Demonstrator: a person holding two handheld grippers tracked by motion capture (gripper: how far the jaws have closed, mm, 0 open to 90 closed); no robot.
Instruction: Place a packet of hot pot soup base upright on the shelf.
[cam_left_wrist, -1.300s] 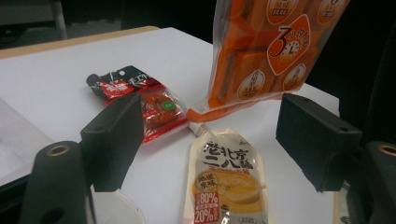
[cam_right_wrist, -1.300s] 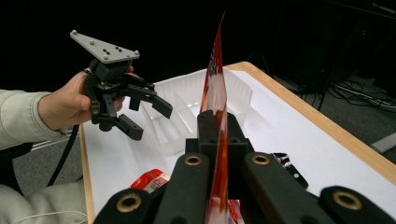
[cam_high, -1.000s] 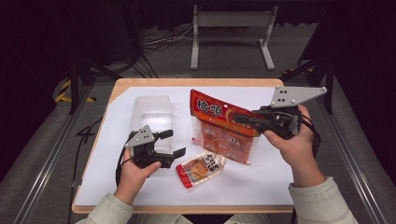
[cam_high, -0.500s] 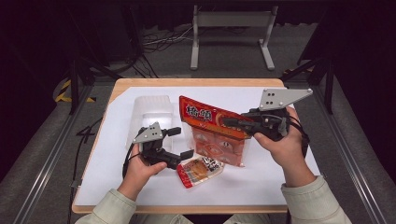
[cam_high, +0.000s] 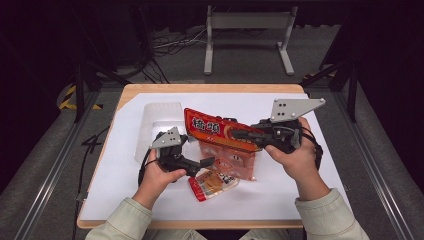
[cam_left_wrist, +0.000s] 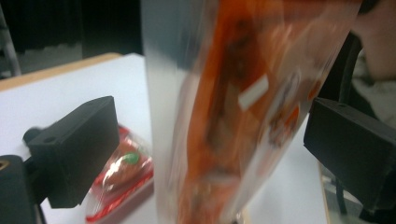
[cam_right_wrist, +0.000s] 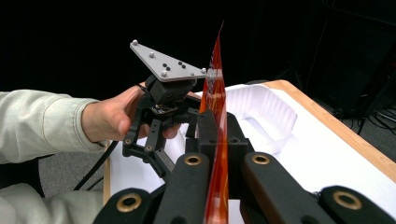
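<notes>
While the person's sleeves come in at 6 o'clock of the high view, the small red snack packet (cam_high: 214, 183) lies flat on the white table sheet (cam_high: 310, 195) nearest the person, just below the big bag's lower edge. At about 8 o'clock from the sheet's middle, the left gripper (cam_high: 209, 161) points toward 3 o'clock with its jaws spread wide; they have just been opening. In the left gripper view the large orange snack bag (cam_high: 222, 142) stands between the two black jaws, blurred, with a gap on each side, so the pads do not press on it, and the small packet shows behind the left-hand jaw. Near the middle of the sheet the orange bag hangs clear of it in part, its red top strip tilted down toward 4 o'clock. The right gripper (cam_high: 239, 134), coming in from 3 o'clock, is clamped tight on that top strip; in the right gripper view the thin edge of the bag runs straight up between its closed jaws. Farther off, at about 10 o'clock, a clear plastic tray (cam_high: 159, 120) rests on the sheet, just beyond the left gripper.
</notes>
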